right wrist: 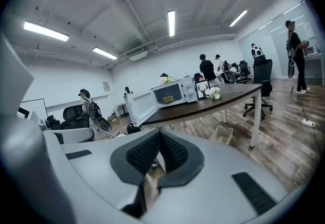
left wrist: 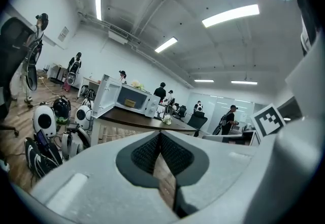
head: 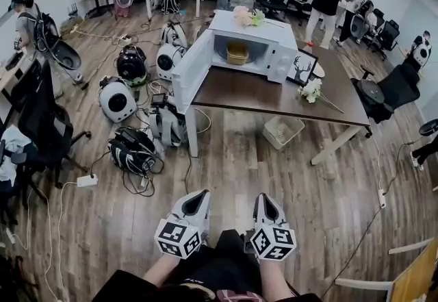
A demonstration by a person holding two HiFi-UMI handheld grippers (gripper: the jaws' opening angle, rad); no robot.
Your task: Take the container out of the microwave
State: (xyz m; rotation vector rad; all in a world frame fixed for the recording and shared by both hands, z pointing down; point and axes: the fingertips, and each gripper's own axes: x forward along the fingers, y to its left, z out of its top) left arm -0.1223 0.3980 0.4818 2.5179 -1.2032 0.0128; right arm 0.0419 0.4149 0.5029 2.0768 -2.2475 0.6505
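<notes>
Nearest the wearer, the grey left gripper [head: 194, 203] and grey right gripper [head: 267, 206] hover with jaws together, empty. Far ahead on the dark brown table [head: 260, 96], the small yellow container [head: 237, 53] sits inside the open white microwave [head: 274, 37]; approach squarely, parting jaws before reaching in level.

Brown table [head: 260, 94] w/ microwave [head: 254, 35], pic frame [head: 302, 68], flowers [head: 311, 90]
</notes>
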